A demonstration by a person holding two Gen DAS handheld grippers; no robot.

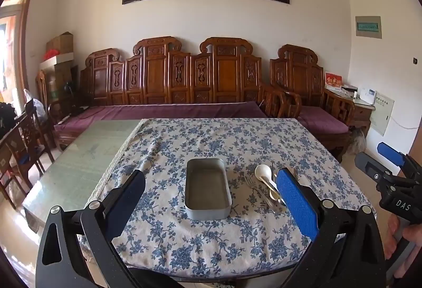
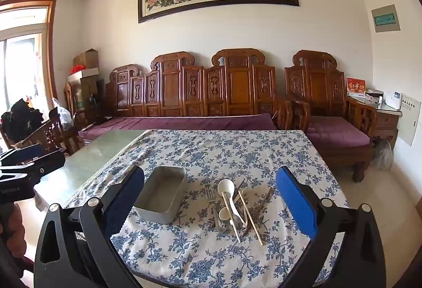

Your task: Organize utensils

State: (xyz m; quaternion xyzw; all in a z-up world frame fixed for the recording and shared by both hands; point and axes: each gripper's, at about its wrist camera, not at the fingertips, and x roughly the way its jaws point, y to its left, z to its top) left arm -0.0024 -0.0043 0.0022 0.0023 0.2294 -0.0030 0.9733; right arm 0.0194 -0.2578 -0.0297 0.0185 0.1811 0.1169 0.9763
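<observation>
Grey metal tin (image 2: 161, 198), rectangular with rounded corners, shallow and empty, resting near the middle of the bench (image 2: 87, 156) on a blue-and-white floral cloth (image 2: 224, 153). Just beside it, toward the right edge, a crossed heap of utensils (image 2: 234, 206): steel fork (image 2: 212, 202), two smooth white plastic spoons (image 2: 226, 187), pale wooden chopsticks (image 2: 250, 219), darker thin pieces underneath, hard to separate by eye.

Left gripper (image 1: 211, 195) hovering off the near edge, framing the tin, jaws wide and holding nothing. Right gripper (image 2: 211, 198) likewise hovering, jaws wide and empty, framing the heap. Blue textured pads (image 2: 295, 203) on the jaw faces.

Likely risks: overlapping handles lifting together or snagging, so one pull drags neighbours across the cloth; slim, slick chopsticks and steel lying flat, leaving little to pinch and prone to slipping; loose, slightly wrinkled cloth bunching under a scraping jaw; light tin sliding when something drops in, unless steadied.
</observation>
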